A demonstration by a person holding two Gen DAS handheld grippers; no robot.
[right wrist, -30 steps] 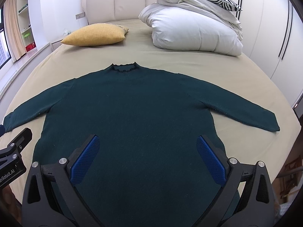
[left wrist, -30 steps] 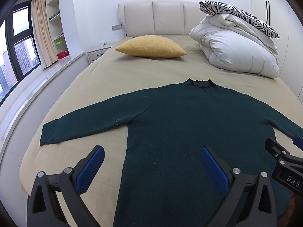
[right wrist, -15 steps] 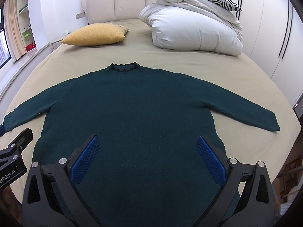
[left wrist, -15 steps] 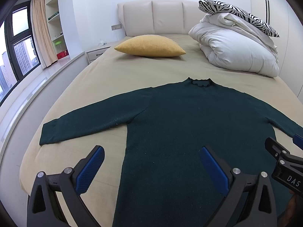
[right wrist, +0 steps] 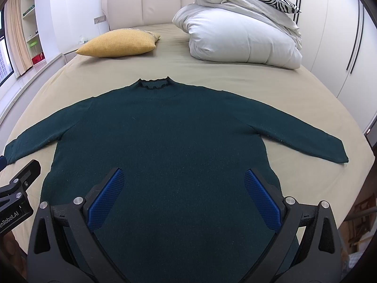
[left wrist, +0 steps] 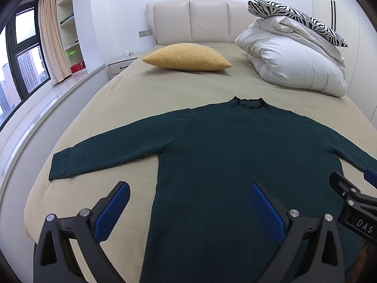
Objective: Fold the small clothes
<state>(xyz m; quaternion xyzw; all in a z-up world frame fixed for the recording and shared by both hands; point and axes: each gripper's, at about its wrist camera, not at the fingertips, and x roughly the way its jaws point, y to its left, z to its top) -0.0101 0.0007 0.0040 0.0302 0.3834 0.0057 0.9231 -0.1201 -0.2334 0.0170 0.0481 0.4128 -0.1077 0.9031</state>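
Note:
A dark green long-sleeved sweater [left wrist: 235, 146] lies flat on the beige bed [left wrist: 132, 99], collar toward the headboard, both sleeves spread out sideways. It also shows in the right wrist view [right wrist: 169, 132]. My left gripper [left wrist: 188, 193] is open and empty, held above the sweater's lower left edge. My right gripper [right wrist: 183, 181] is open and empty above the lower middle of the sweater. Part of the right gripper shows at the right edge of the left wrist view [left wrist: 353, 202].
A yellow pillow [left wrist: 186, 57] lies near the headboard. A folded white duvet [left wrist: 292, 63] with a zebra-striped pillow [left wrist: 294, 16] on top sits at the back right. A window ledge [left wrist: 47, 103] and nightstand [left wrist: 120, 64] run along the bed's left side. White wardrobes [right wrist: 341, 37] stand to the right.
Both grippers stay open and nearly still. The left wrist view has shifted very slightly; the sweater has not moved.

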